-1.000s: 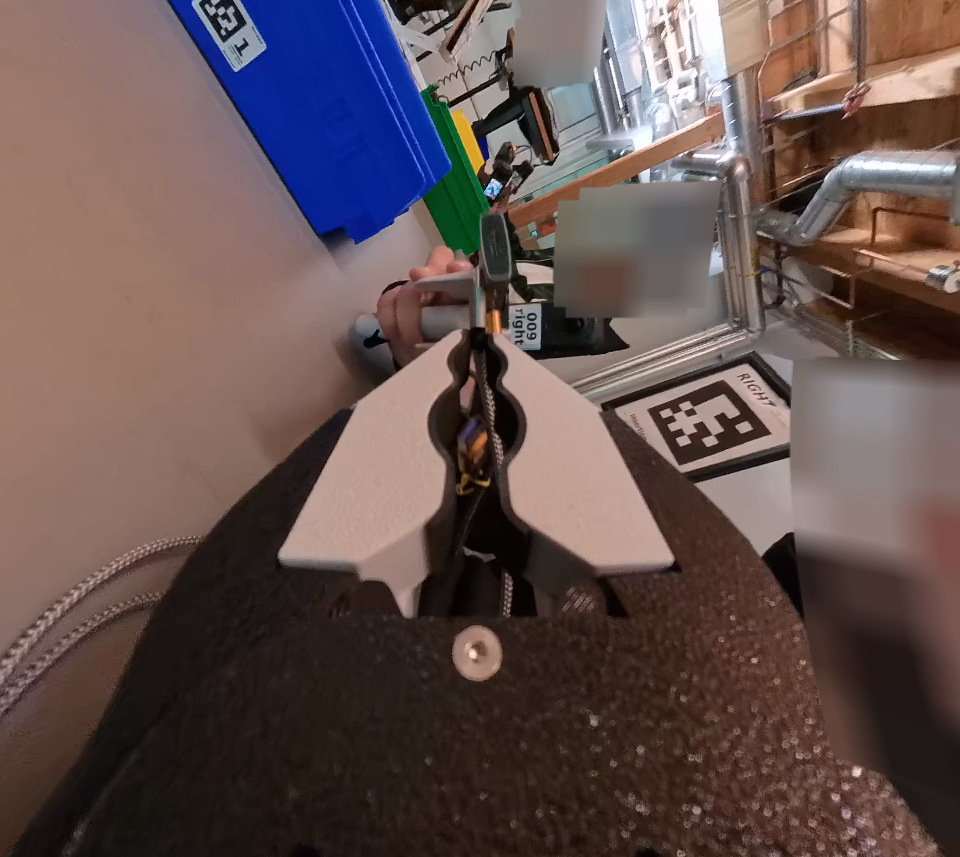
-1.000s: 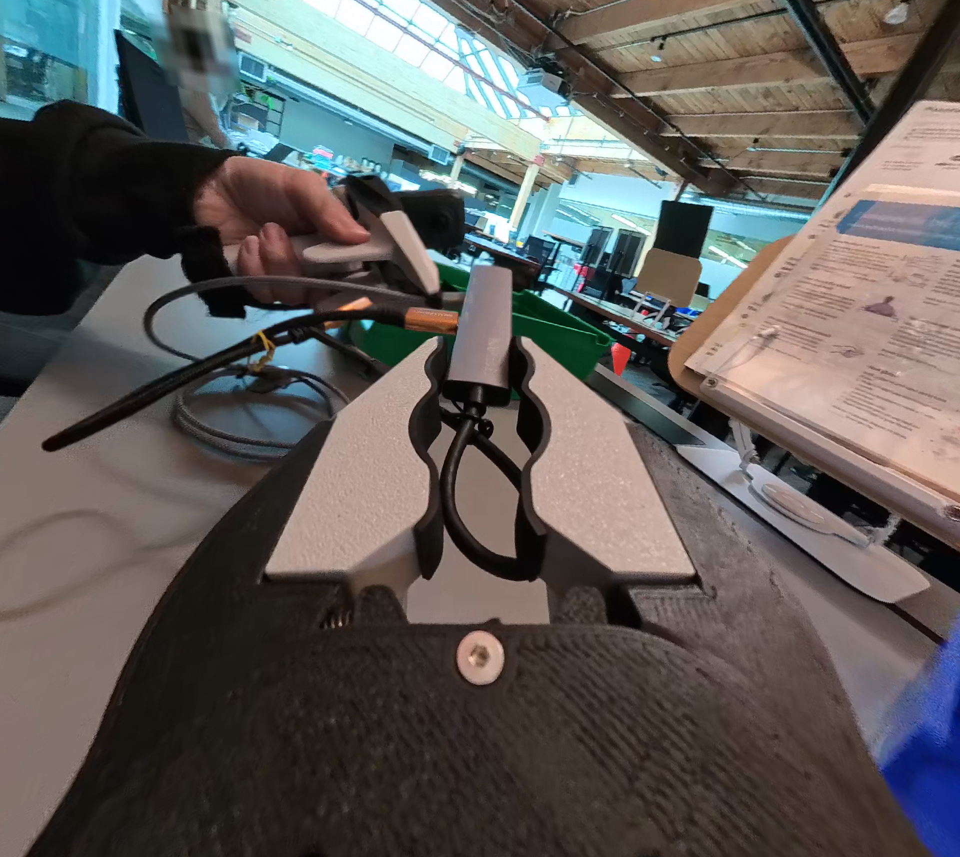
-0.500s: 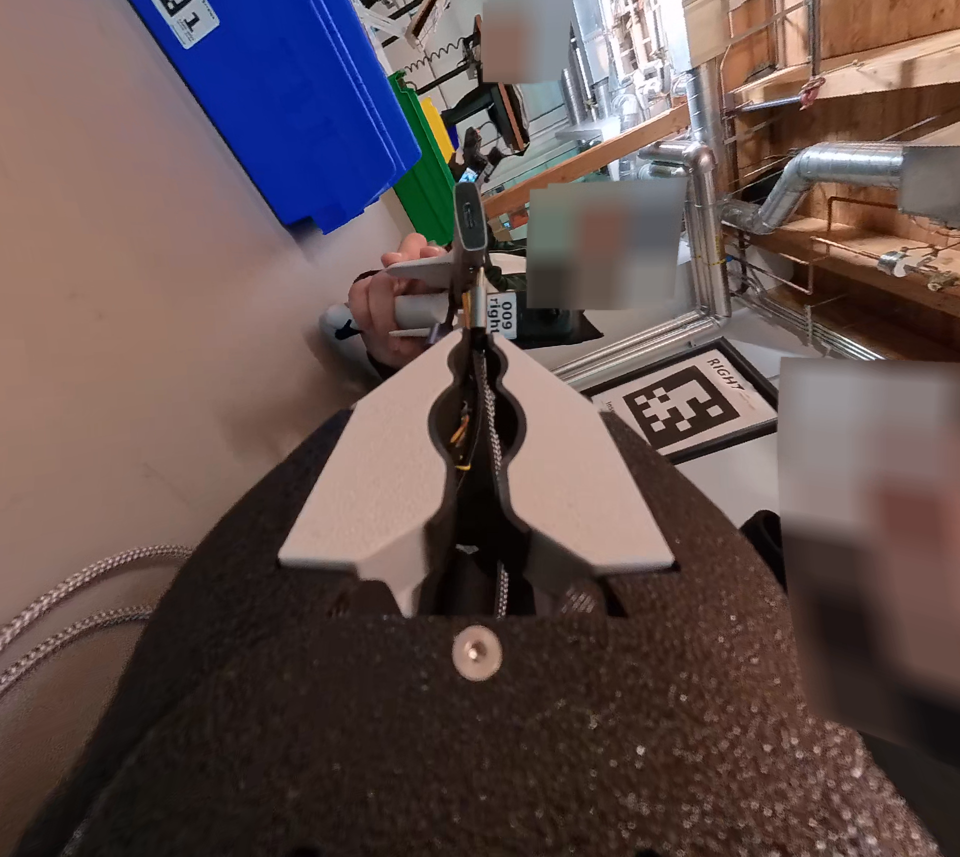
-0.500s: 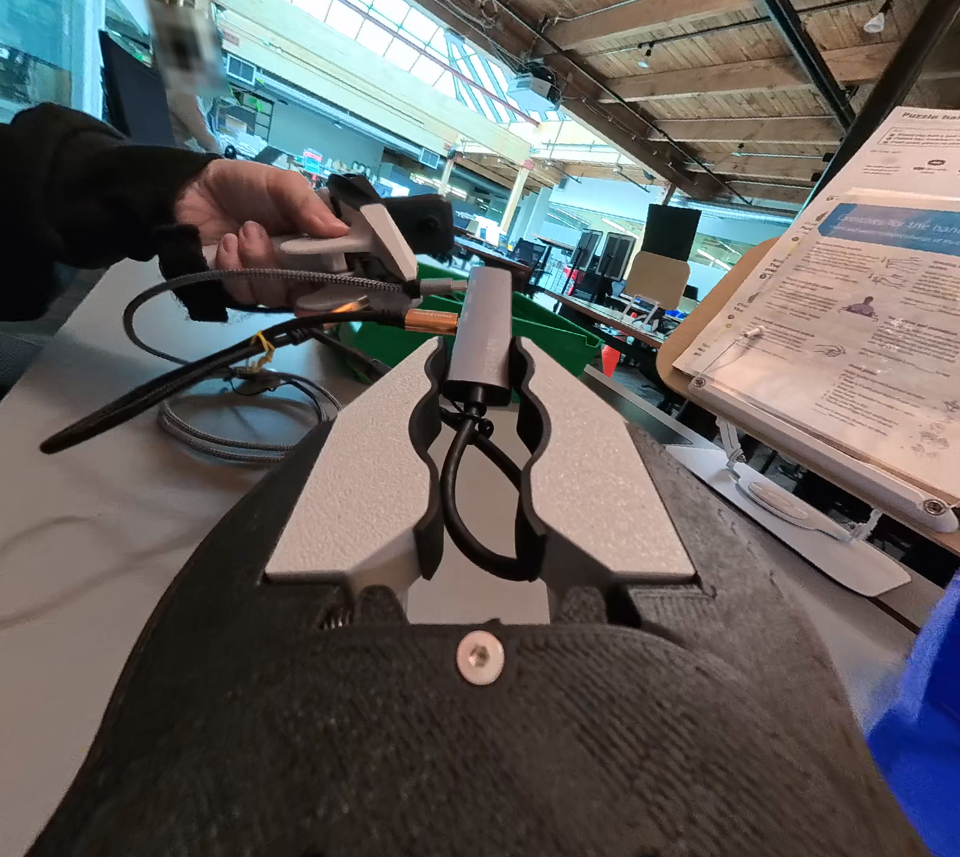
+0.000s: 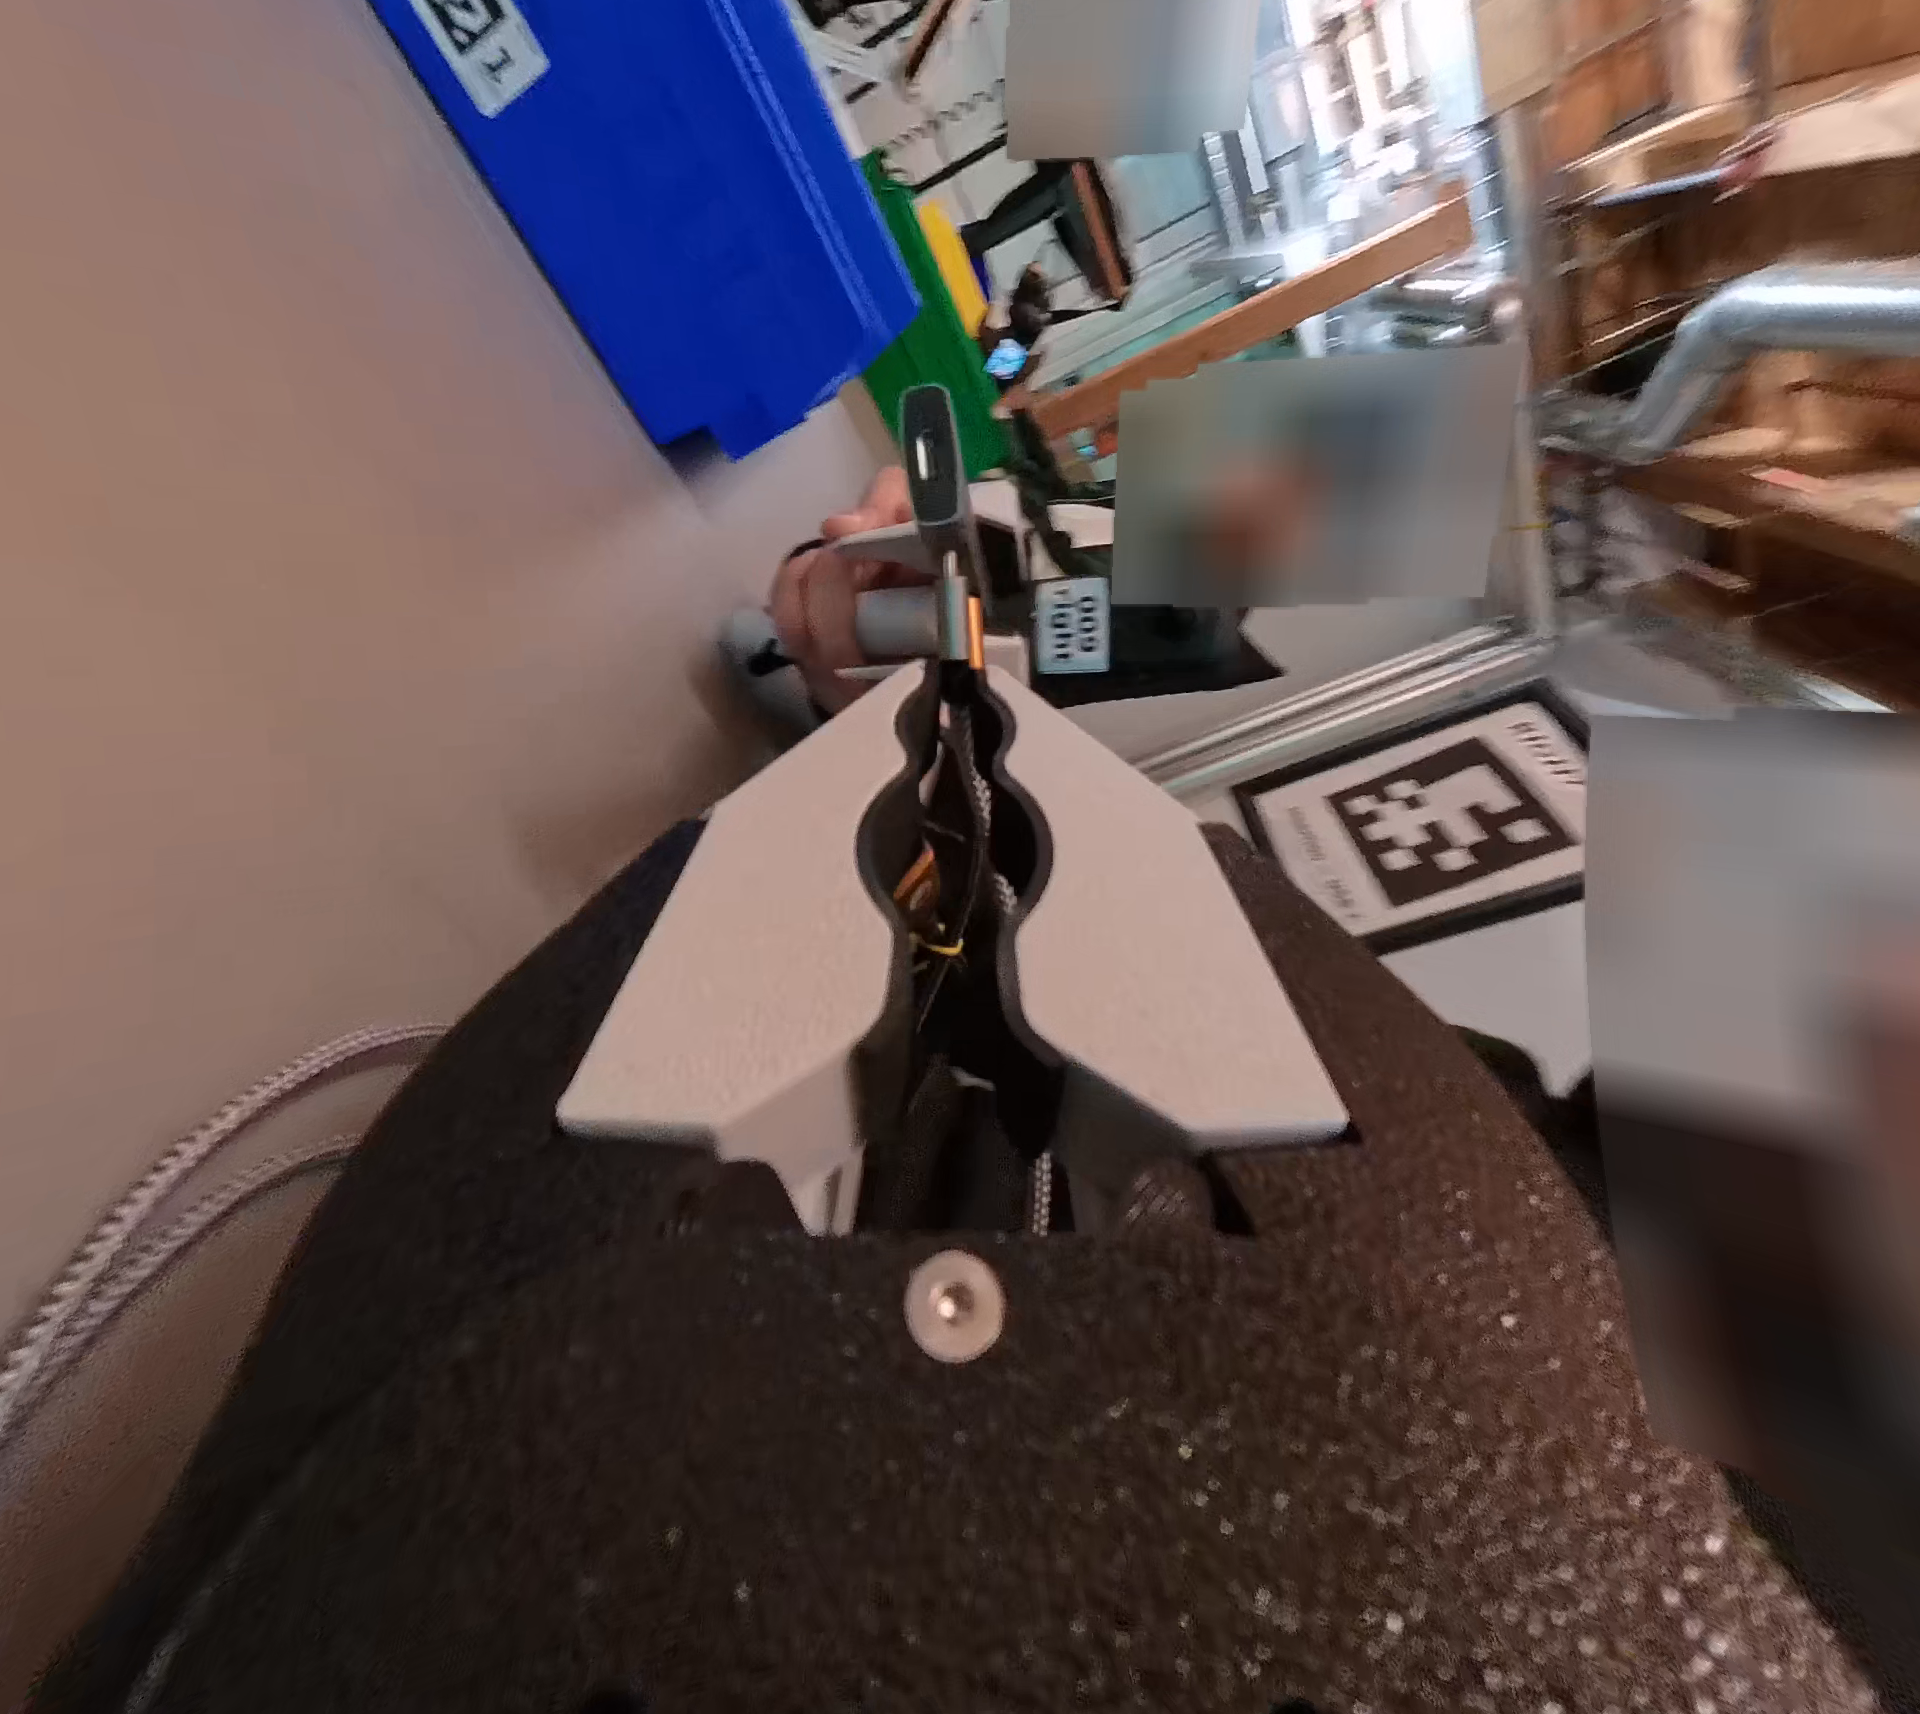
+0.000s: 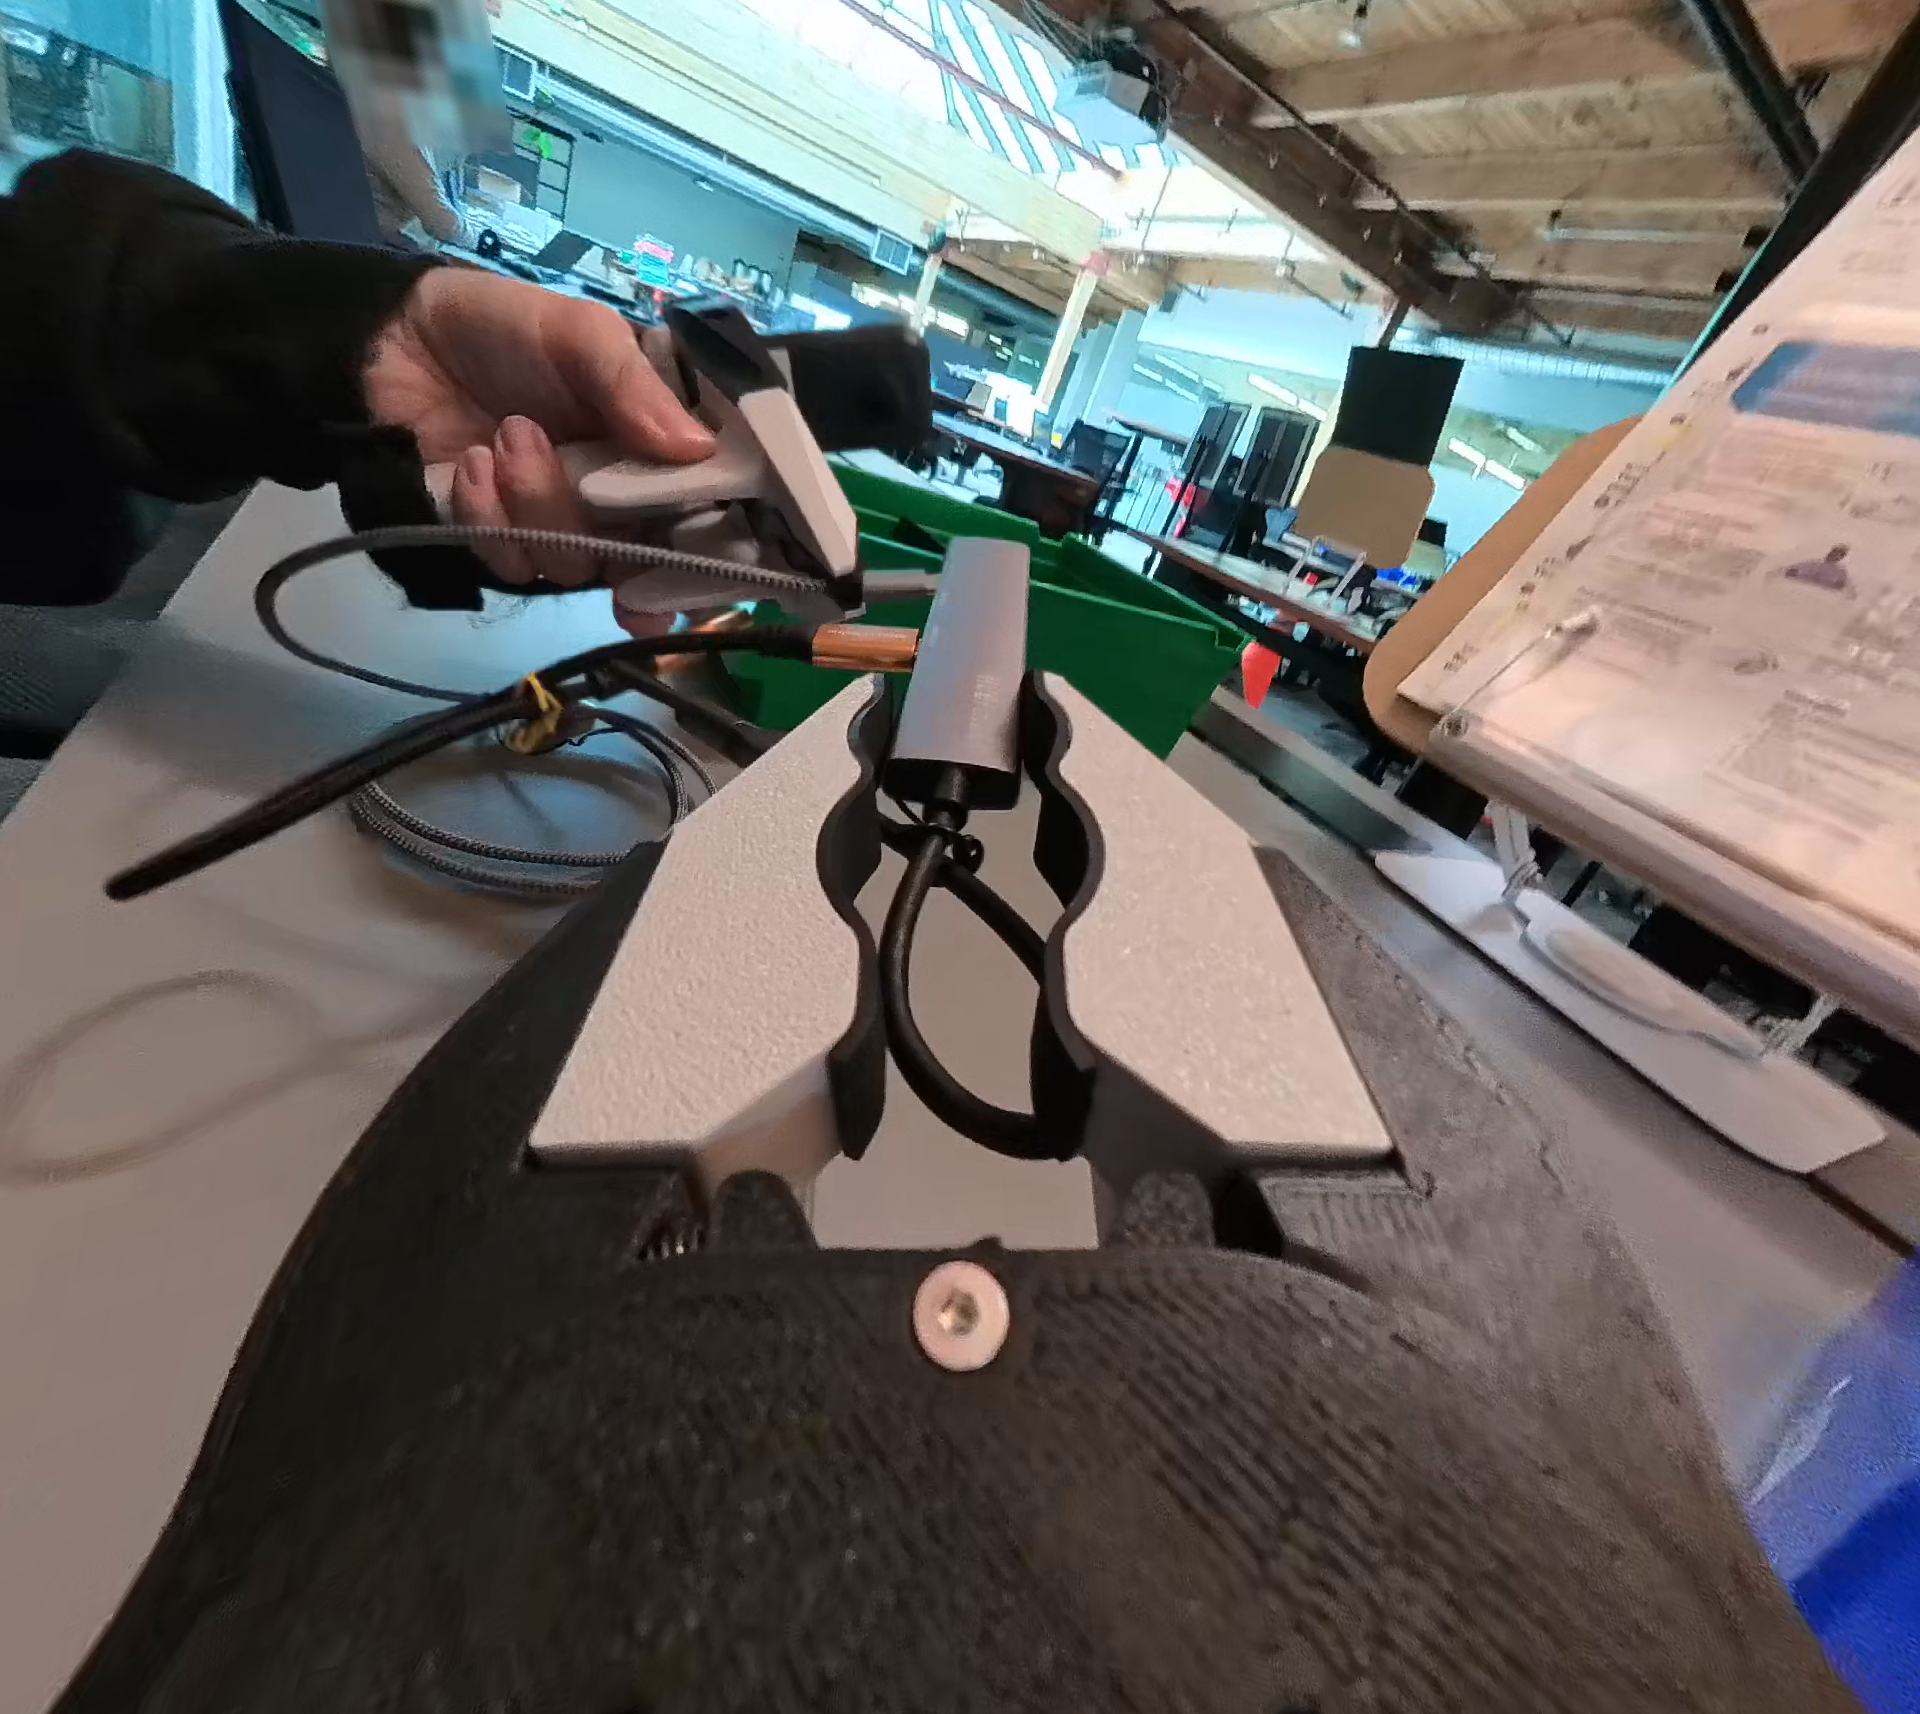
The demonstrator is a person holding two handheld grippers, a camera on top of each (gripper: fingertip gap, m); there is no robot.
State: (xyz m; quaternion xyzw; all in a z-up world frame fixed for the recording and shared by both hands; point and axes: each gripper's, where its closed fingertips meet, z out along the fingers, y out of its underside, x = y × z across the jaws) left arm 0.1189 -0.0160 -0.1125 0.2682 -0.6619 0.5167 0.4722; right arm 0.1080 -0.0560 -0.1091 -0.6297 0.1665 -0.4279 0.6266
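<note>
My right gripper (image 6: 956, 698) is shut on a slim grey USB hub (image 6: 971, 656), which points forward and up; the hub's short black lead (image 6: 914, 989) loops back between the fingers. A black cable with a copper-coloured plug (image 6: 862, 646) is plugged into the hub's left side. My left gripper (image 5: 956, 698) is shut on a grey braided cable (image 5: 982, 791) just behind its silver plug (image 5: 951, 615). That plug meets the hub's (image 5: 935, 459) side just above the copper plug. The left gripper also shows in the right wrist view (image 6: 847, 584), held by a hand (image 6: 520, 386).
The grey table (image 6: 208, 989) carries a coil of braided cable (image 6: 520, 823). A green bin (image 6: 1091, 625) stands behind the hub, and a blue bin (image 5: 623, 106) beside it. A tilted board with a laminated sheet (image 6: 1714, 677) stands on the right. A framed black-and-white marker (image 5: 1434, 833) lies on the table.
The left gripper has kept the braided cable's plug at the hub's side while both grippers shifted slightly. The hub now leans a little more to the right in the right wrist view.
</note>
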